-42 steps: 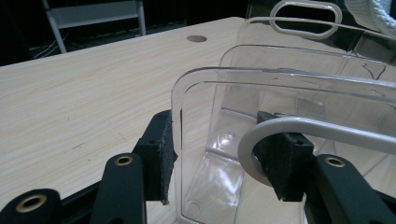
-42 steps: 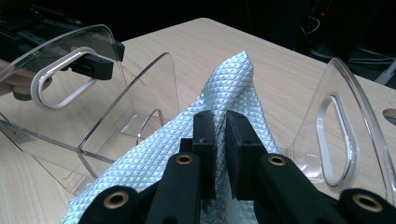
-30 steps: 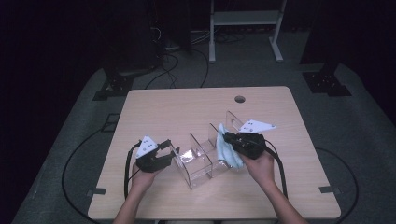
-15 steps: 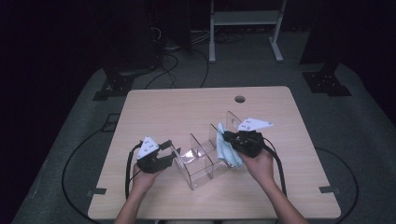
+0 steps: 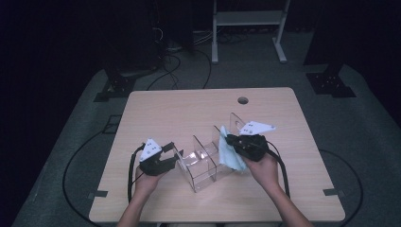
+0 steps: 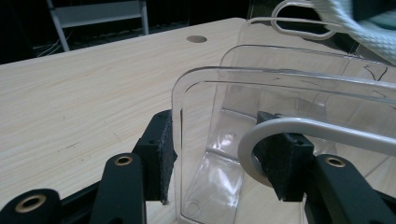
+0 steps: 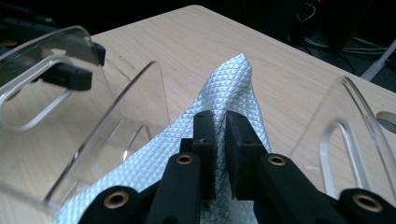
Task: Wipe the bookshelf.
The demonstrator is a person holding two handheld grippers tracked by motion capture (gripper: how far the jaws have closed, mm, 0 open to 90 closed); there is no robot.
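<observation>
Clear plastic organiser (image 5: 203, 163) wall sits clamped in the left tongs (image 6: 219, 158), while the right tongs (image 7: 219, 140) pinch a pale-blue cloth (image 7: 224, 88).

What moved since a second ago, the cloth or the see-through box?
Almost nothing. The right gripper still pinches the light blue cloth over the clear box; it may have shifted very slightly. The left gripper still holds the box's end wall, and the box has stayed in place on the table.
</observation>
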